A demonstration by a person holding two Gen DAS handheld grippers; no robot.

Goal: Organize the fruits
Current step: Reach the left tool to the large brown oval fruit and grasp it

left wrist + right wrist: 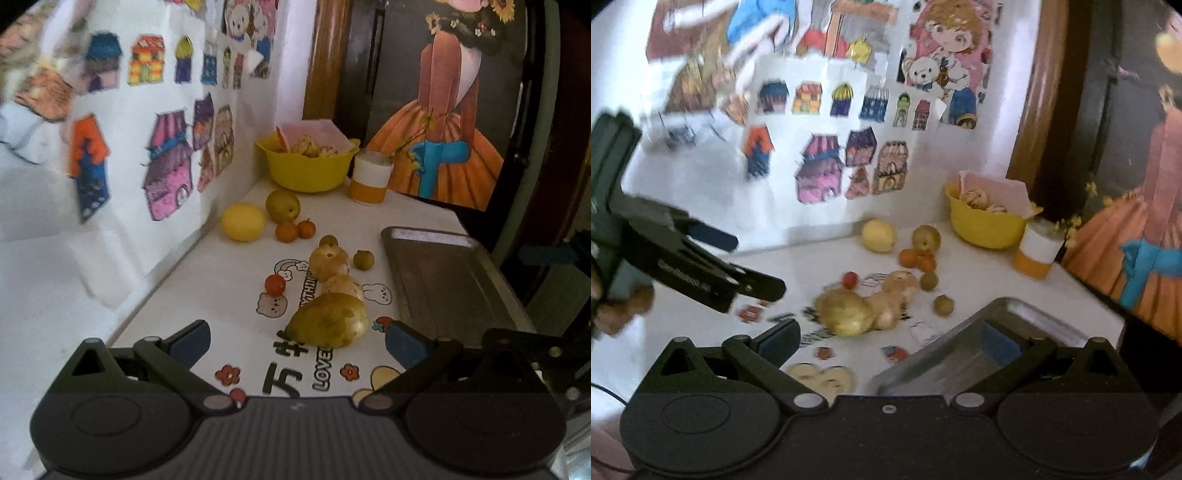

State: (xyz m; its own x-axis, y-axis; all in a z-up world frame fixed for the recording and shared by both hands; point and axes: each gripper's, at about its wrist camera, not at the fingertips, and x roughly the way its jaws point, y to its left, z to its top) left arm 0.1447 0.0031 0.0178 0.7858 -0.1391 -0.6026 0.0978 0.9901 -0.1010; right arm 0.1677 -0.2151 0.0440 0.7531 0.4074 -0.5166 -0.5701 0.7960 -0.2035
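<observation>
Pear (328, 320) fills the left wrist view between the spread left gripper (299, 345); only the right view shows that gripper from outside, right gripper (890, 341) also spread, empty.

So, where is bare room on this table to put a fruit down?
The grey tray is bare. Free cloth also lies between the big pear and the wall. Crowded: the middle, from the lemon down to that pear.
</observation>
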